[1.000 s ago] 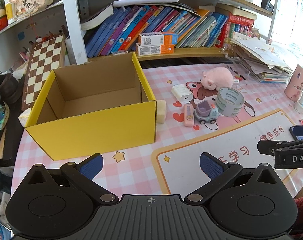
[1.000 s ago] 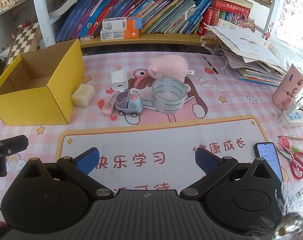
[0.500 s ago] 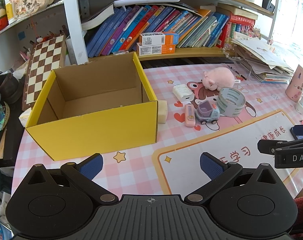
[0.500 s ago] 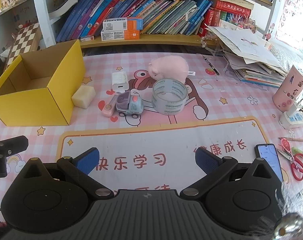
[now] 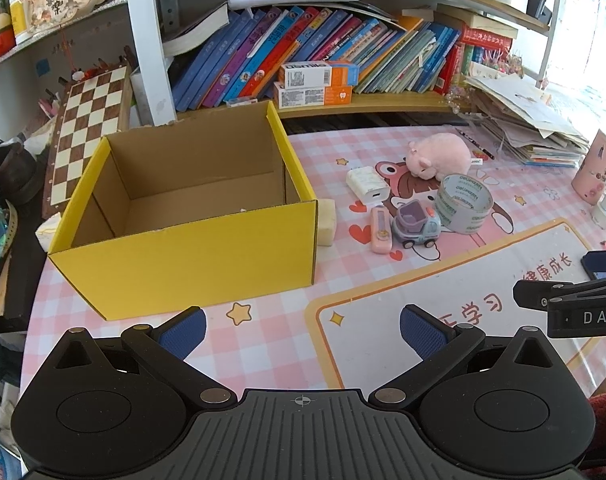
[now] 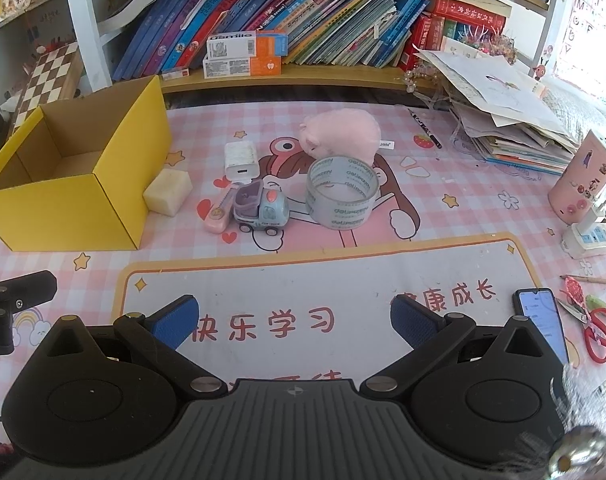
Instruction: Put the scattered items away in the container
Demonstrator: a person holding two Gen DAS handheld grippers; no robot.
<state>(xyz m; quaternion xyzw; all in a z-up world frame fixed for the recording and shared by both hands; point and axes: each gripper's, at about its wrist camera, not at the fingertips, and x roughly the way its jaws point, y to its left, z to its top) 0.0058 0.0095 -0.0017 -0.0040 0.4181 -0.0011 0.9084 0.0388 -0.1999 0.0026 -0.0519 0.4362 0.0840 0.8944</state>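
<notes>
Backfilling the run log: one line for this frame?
phase: pre-grasp | left gripper: open, empty | right gripper: open, empty | yellow box: empty | toy truck, tape roll: on mat

one box (image 5: 191,268), six items (loose), two hand-held grippers

The left tool (image 5: 301,326) is showing matte black linkages, blue ribbed pads (image 5: 423,330) and silver rivets. The right tool (image 6: 293,318) is looking identical, its ribbed grey housing bearing a small crosshair mark.

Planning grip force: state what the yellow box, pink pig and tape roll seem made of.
Yellow open-top box: corrugated cardboard, matte; brown inside, a fold seam shows.
Pink pig toy: plush fabric, fuzzy surface, probably soft.
Clear tape roll: glossy plastic film, see-through and printed; its core is unclear.
</notes>
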